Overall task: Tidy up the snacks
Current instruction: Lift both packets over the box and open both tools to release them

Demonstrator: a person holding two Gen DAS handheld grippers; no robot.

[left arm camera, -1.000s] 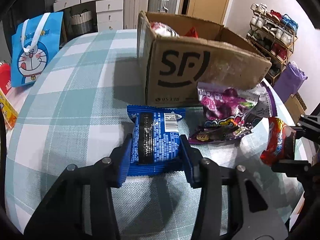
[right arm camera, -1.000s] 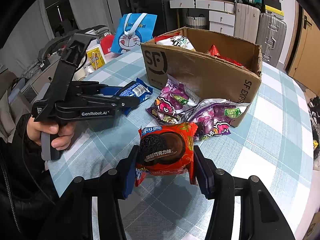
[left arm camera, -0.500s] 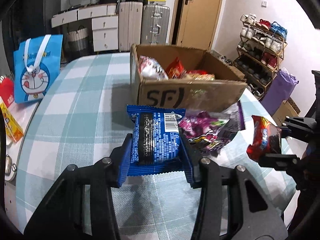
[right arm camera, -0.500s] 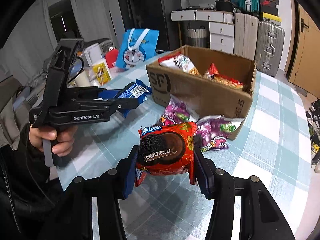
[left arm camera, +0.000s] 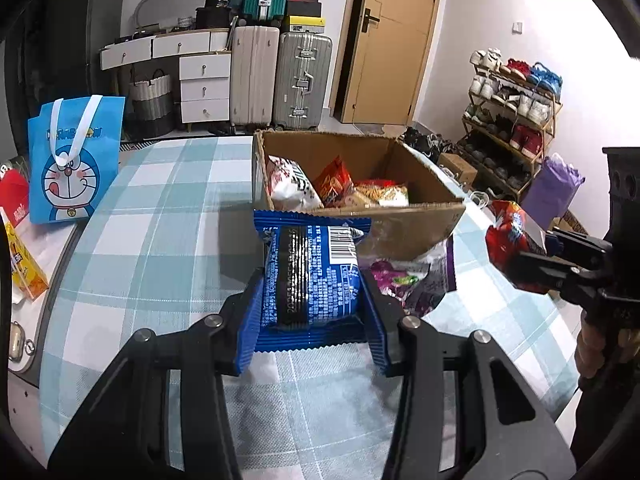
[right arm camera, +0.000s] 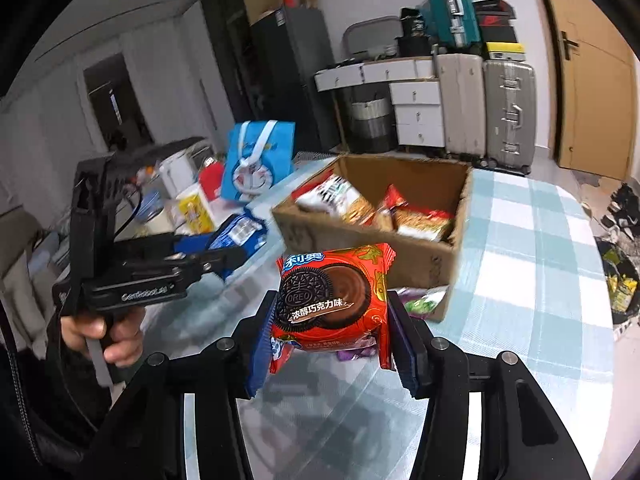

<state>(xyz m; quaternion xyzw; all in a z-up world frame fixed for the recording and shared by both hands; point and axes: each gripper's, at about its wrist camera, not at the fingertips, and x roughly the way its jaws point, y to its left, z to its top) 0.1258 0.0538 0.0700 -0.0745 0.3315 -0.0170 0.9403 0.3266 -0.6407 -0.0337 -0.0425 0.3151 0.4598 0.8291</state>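
Note:
My left gripper is shut on a blue snack pack, lifted above the checked tablecloth just short of the cardboard box. My right gripper is shut on a red Oreo pack, also in the air, in front of the cardboard box. The box is open and holds several snack bags. The red Oreo pack shows at the right of the left wrist view, and the blue snack pack at the left of the right wrist view. Purple snack bags lie on the table by the box's near side.
A blue cartoon gift bag stands at the table's far left, with a yellow box and a red item near it. Suitcases, drawers and a shoe rack line the room behind. A person's hand grips the left tool.
Both grippers have risen with their packs still held, so the box's inside and its snack bags have come into view. The box front now sits lower in both views.

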